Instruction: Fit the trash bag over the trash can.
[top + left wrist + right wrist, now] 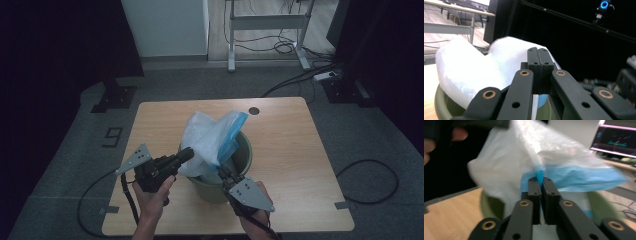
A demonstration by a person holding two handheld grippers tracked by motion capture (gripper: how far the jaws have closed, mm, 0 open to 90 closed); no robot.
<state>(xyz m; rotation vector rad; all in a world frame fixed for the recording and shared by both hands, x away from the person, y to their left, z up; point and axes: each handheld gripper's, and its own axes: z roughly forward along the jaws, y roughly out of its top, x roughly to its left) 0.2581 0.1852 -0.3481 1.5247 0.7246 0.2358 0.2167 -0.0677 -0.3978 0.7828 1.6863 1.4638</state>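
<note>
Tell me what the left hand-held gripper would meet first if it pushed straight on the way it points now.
Most likely the white plastic bag: the left hand-held gripper points right at it, tips already at the bag's side above the green bin. Its jaws are shut; whether they pinch the film is unclear.

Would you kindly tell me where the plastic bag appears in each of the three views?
High view: the plastic bag rises from the green bin, table centre.
Left gripper view: white bulk at left-centre, behind the shut claw.
Right gripper view: centre, blue edge pinched by the claw.
Shared landmark: the green bin's rim.
</note>
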